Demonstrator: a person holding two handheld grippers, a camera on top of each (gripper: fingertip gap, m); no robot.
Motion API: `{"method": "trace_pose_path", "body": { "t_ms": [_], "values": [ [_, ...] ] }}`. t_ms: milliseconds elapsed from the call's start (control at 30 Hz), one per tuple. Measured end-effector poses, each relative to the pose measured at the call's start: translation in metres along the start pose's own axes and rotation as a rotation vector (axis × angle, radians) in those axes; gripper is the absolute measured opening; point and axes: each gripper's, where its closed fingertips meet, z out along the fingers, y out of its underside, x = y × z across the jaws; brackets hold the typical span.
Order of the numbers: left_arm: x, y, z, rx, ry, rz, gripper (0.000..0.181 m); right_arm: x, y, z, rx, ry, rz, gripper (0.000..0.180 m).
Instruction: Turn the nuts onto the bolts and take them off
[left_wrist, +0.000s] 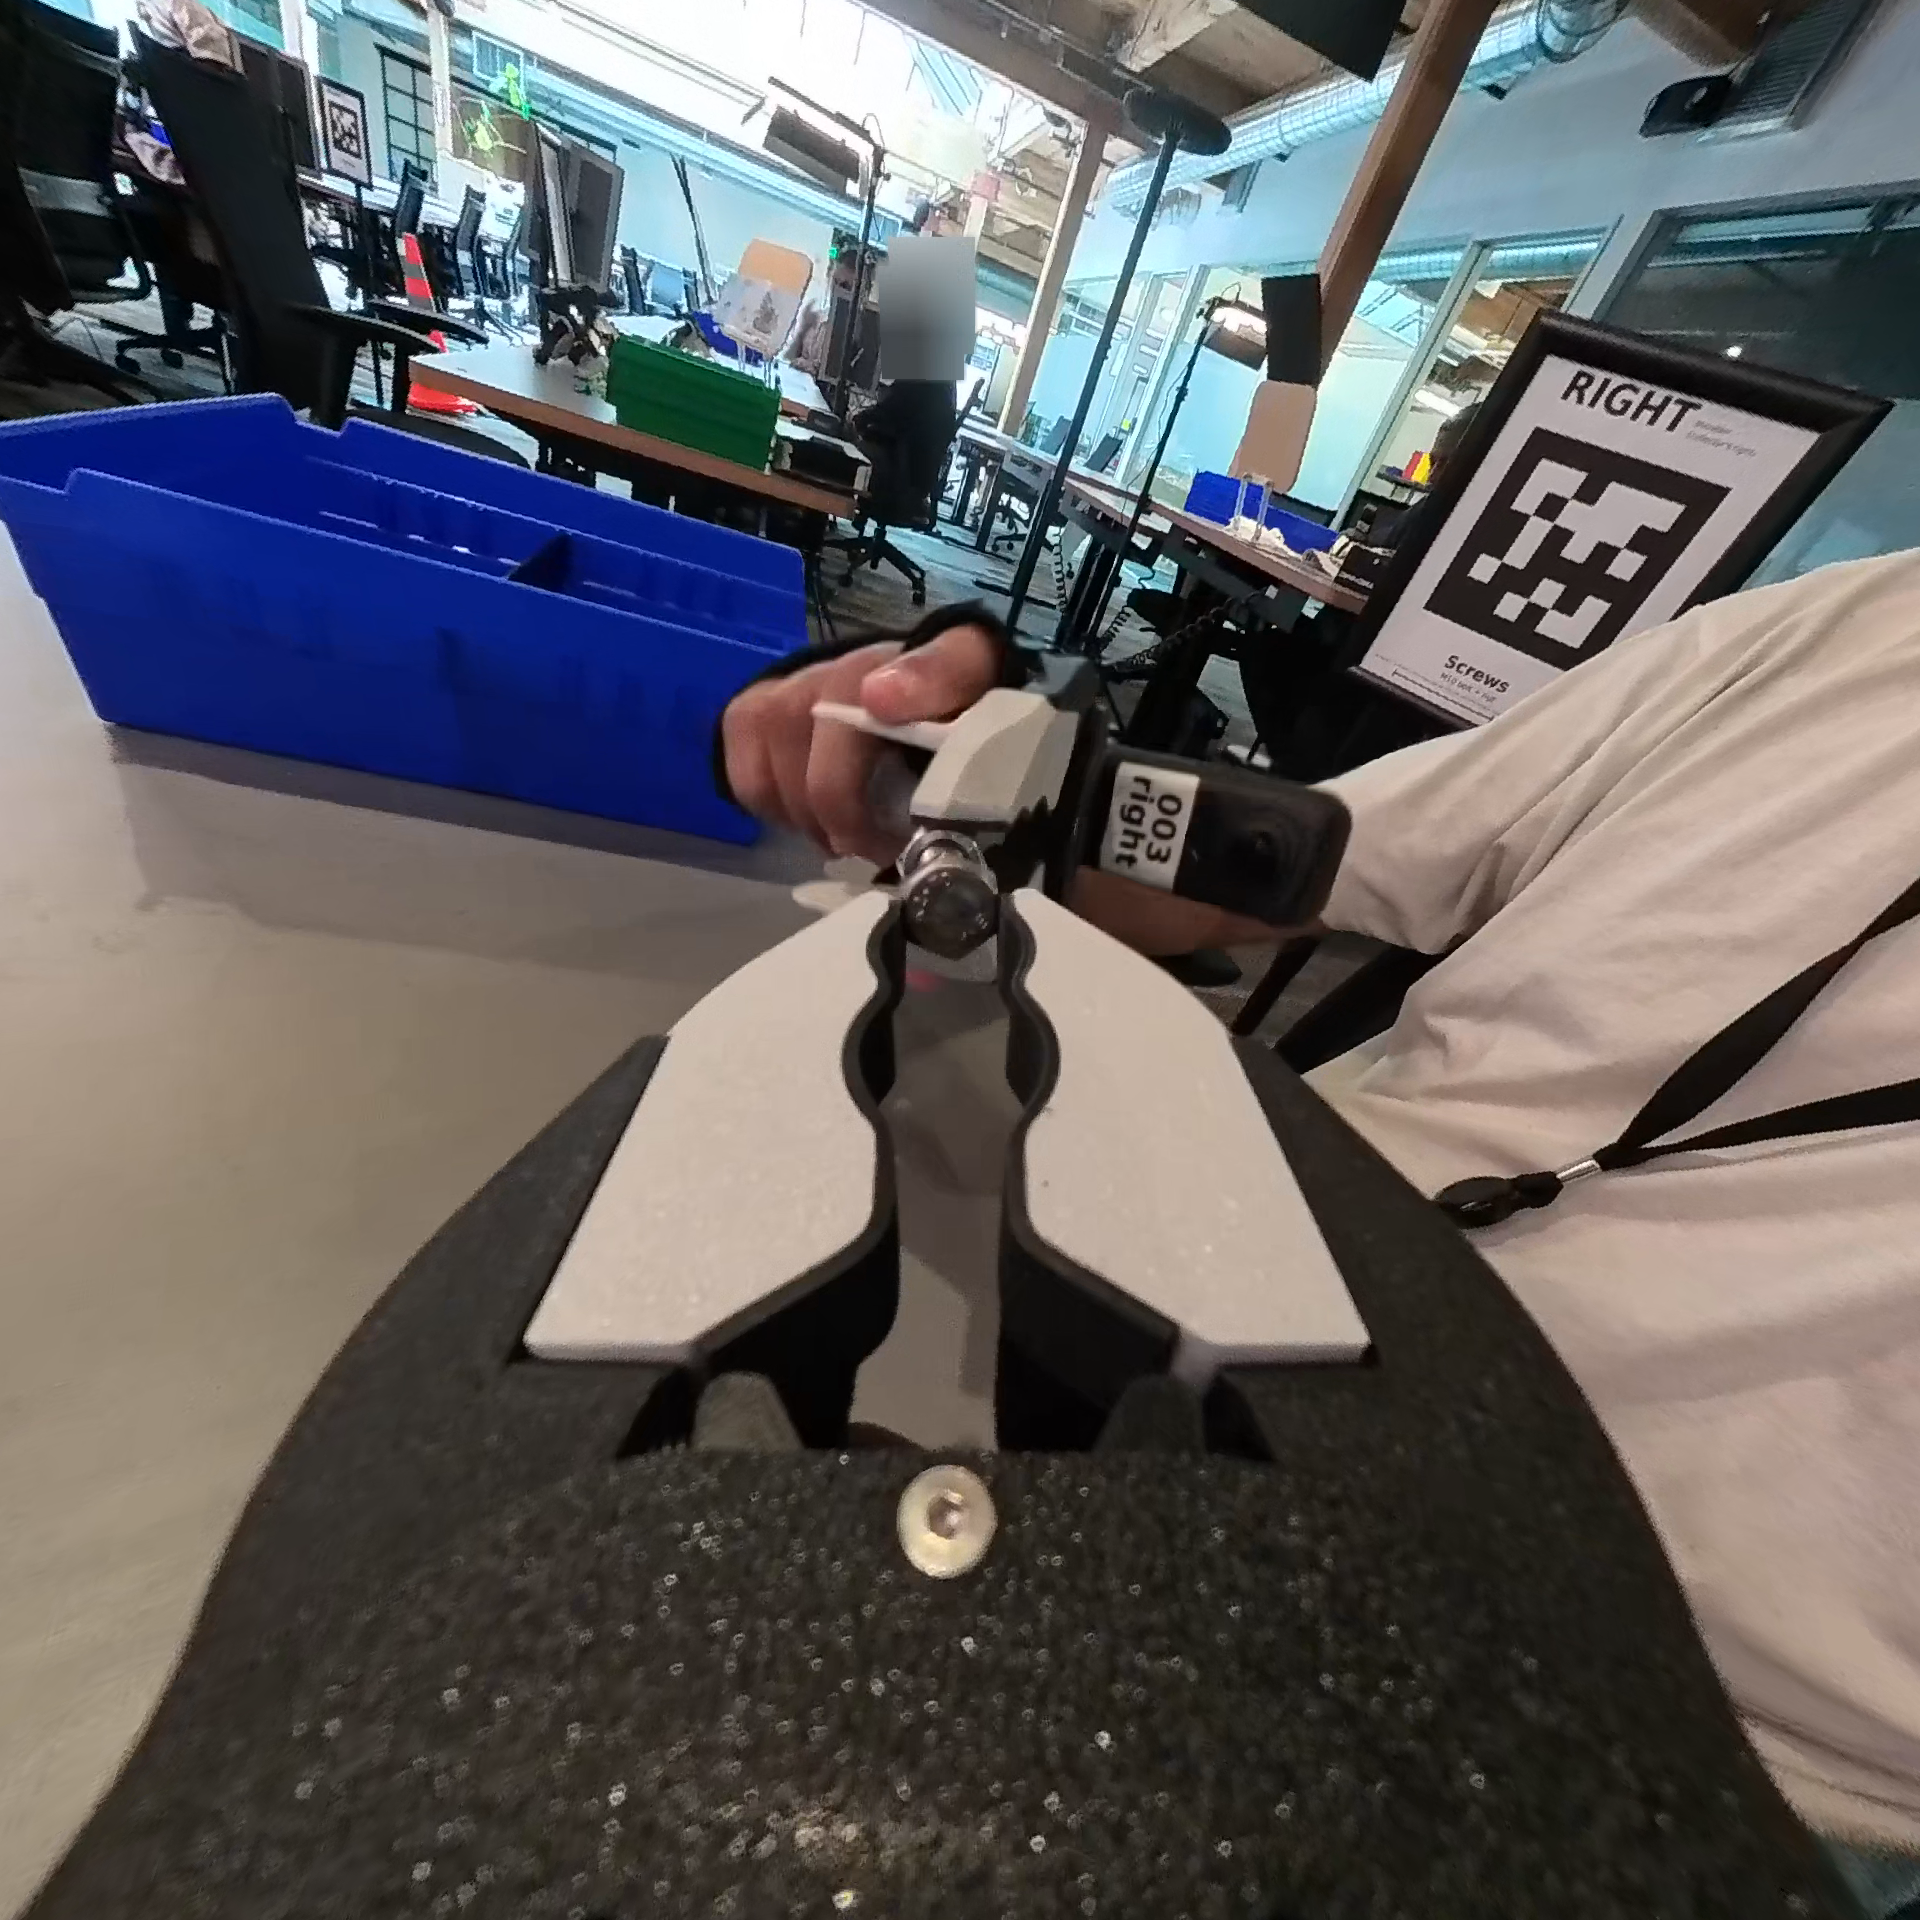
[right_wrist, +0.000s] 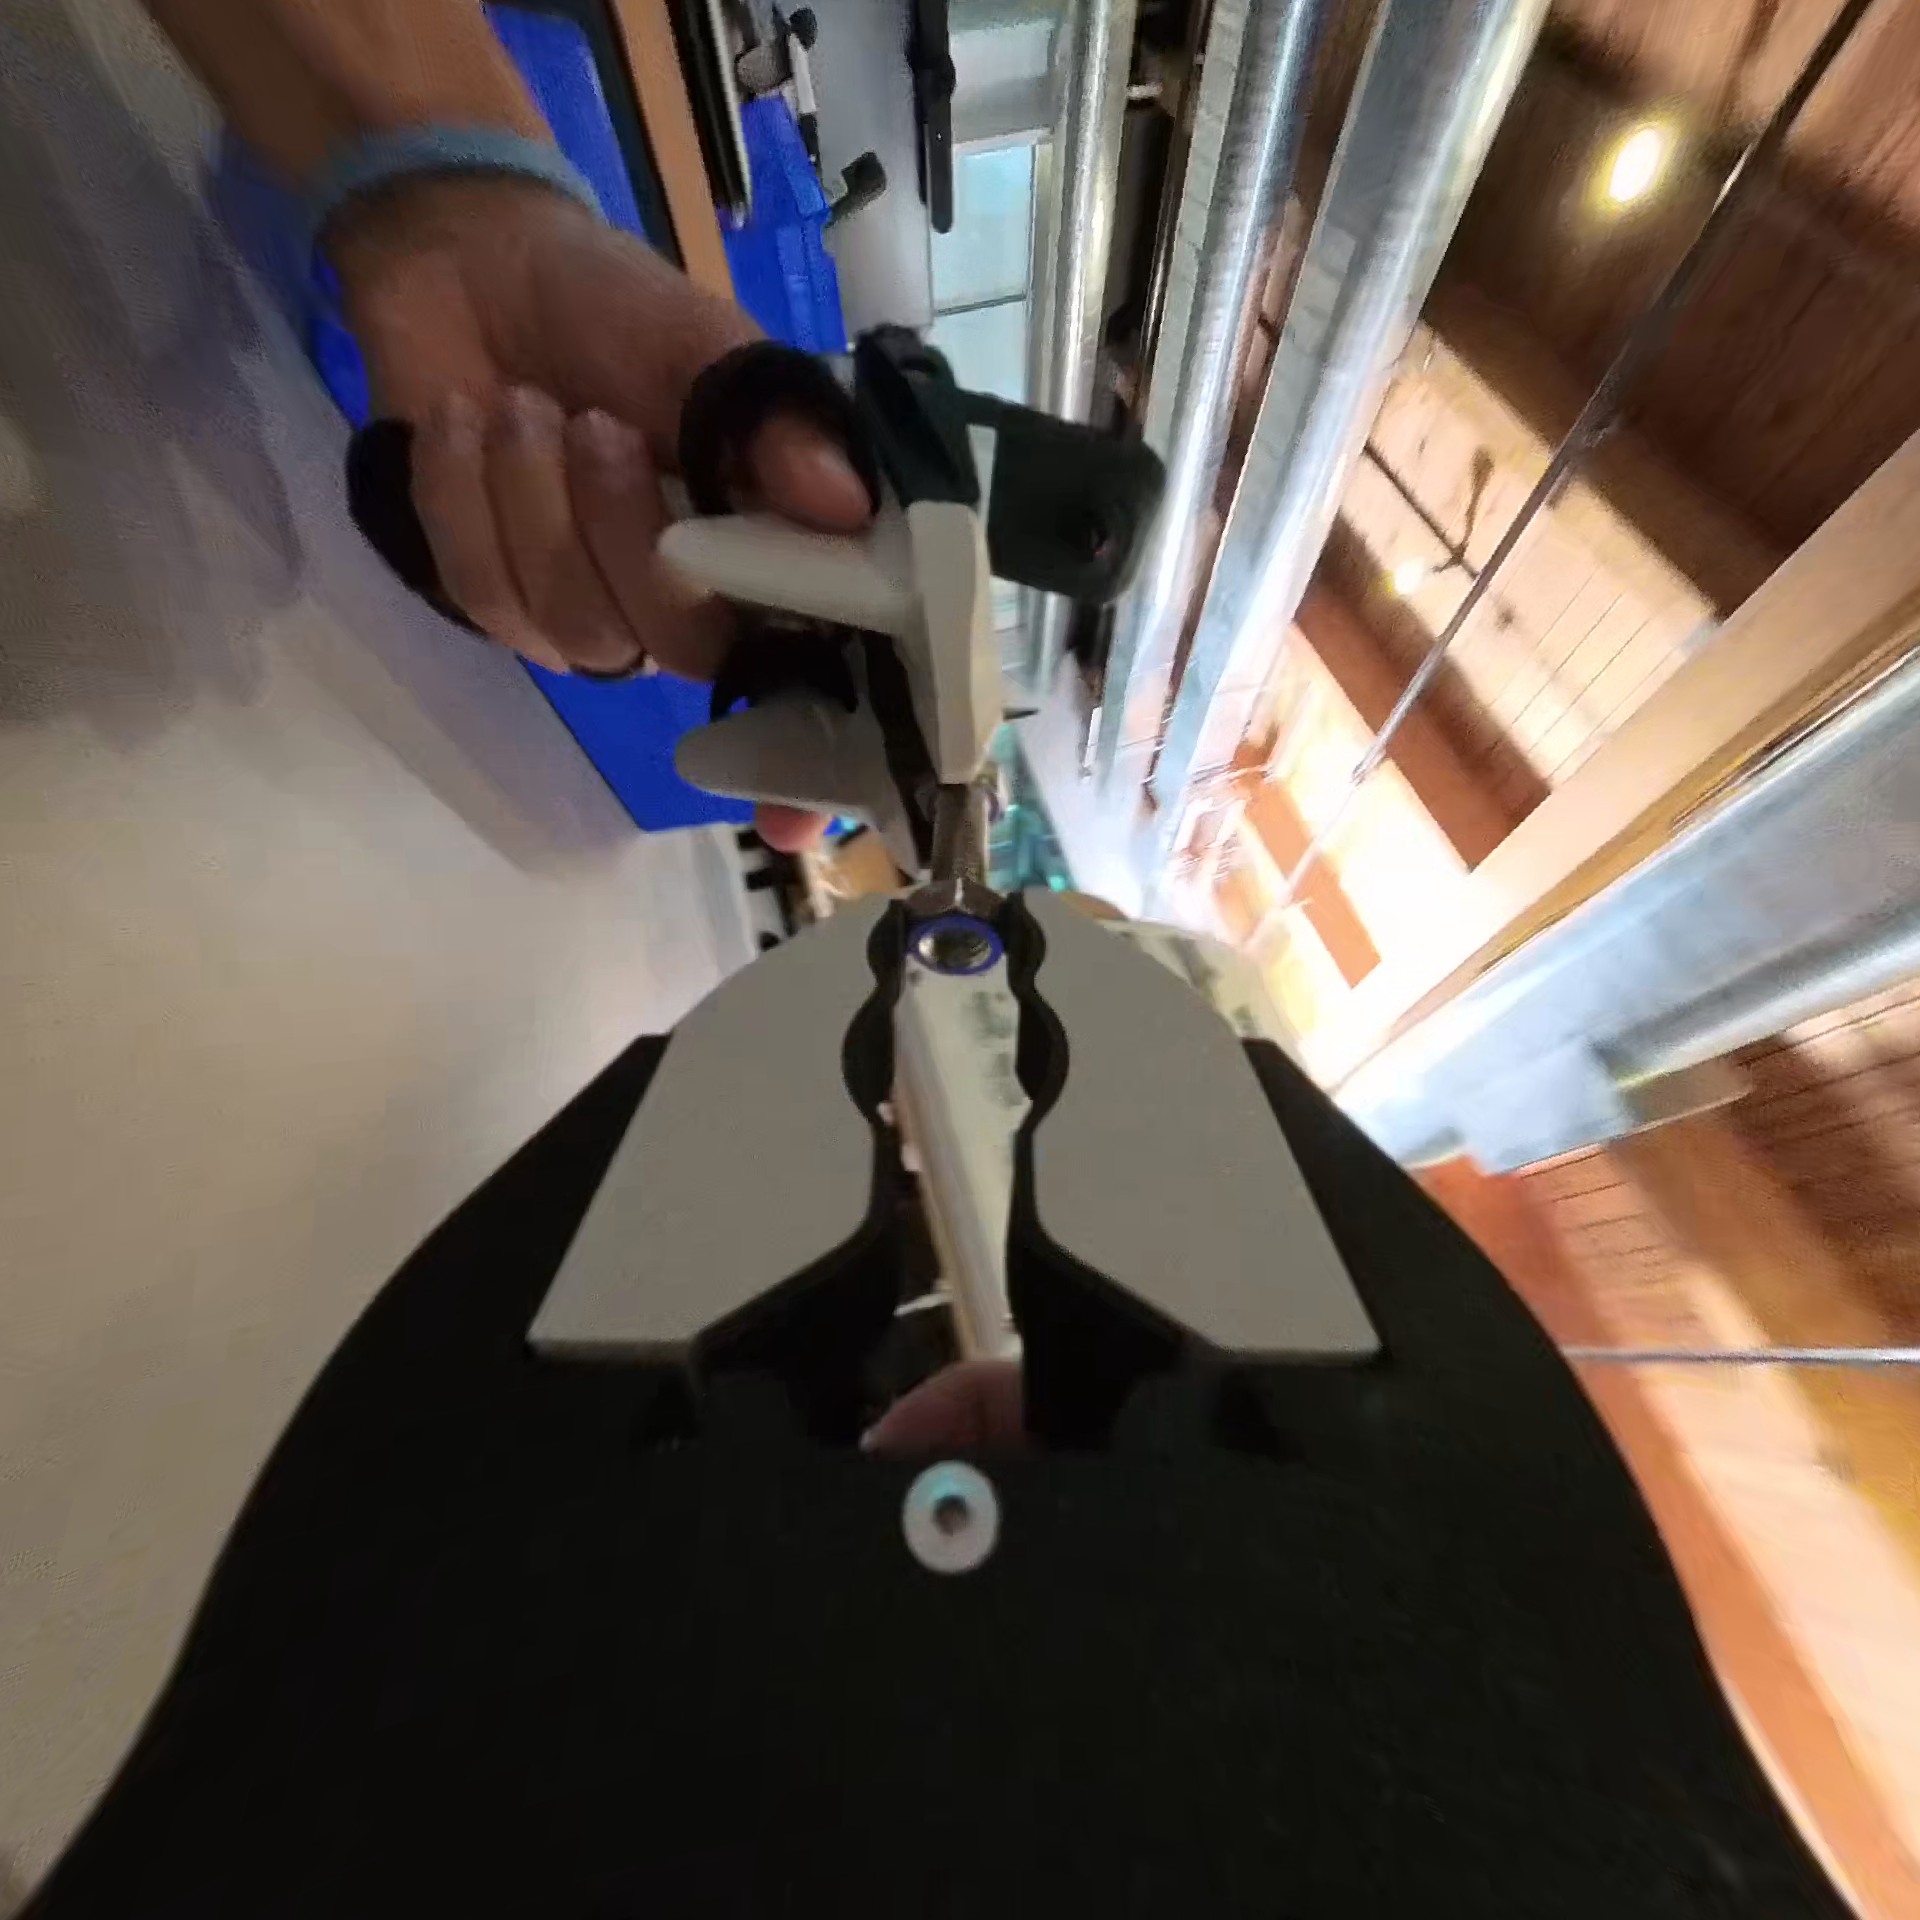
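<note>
- Left gripper (left_wrist: 948, 920) pinches the bolt (left_wrist: 943, 906) head: keep it fixed.
- Right gripper (right_wrist: 954, 940) pinches the nut (right_wrist: 954, 943): rotate squarely along the thread axis.

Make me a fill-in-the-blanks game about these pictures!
1. The left claw grips the silver metal bolt by its ____.
2. The right claw is shut on a hexagonal metal ____.
3. The big plastic bin on the grey table is ____.

Missing words: head; nut; blue

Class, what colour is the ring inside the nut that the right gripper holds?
Blue: the ring lines the nut; clearest in the right wrist view.
</note>
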Motion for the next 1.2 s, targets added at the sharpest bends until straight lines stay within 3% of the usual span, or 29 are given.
{"method": "trace_pose_path", "body": {
  "t_ms": [33,167,400,467,533,633,700,800,1200],
  "values": [
    [0.000,-0.001,-0.001,0.008,0.004,-0.002,0.016,0.000,-0.001,0.001,0.008,-0.019,0.106,0.018],
    [0.003,-0.012,-0.007,0.066,0.012,0.004,0.016,0.005,-0.005,0.002,0.080,-0.136,0.656,0.055],
    [-0.006,-0.023,-0.016,0.103,-0.084,0.078,0.016,0.019,-0.008,0.006,0.348,-0.543,2.022,0.051],
    [-0.009,-0.020,-0.015,0.083,-0.111,0.099,0.016,0.015,0.000,0.010,0.362,-0.611,2.252,0.048],
    [-0.010,-0.017,-0.013,0.066,-0.124,0.109,0.016,0.010,0.002,0.012,0.359,-0.639,2.337,0.046],
    [-0.013,-0.013,-0.010,0.044,-0.140,0.120,0.016,0.012,0.003,0.011,0.390,-0.645,2.397,0.037],
    [-0.012,-0.013,-0.009,0.043,-0.135,0.120,0.016,0.010,0.006,0.012,0.384,-0.633,2.407,0.020],
    [-0.011,-0.011,-0.009,0.033,-0.133,0.122,0.016,0.010,0.006,0.012,0.363,-0.622,2.285,0.019],
    [0.003,-0.006,-0.006,0.016,0.001,0.032,0.016,0.000,0.000,0.008,0.161,-0.353,1.037,0.018]
  ]
}}
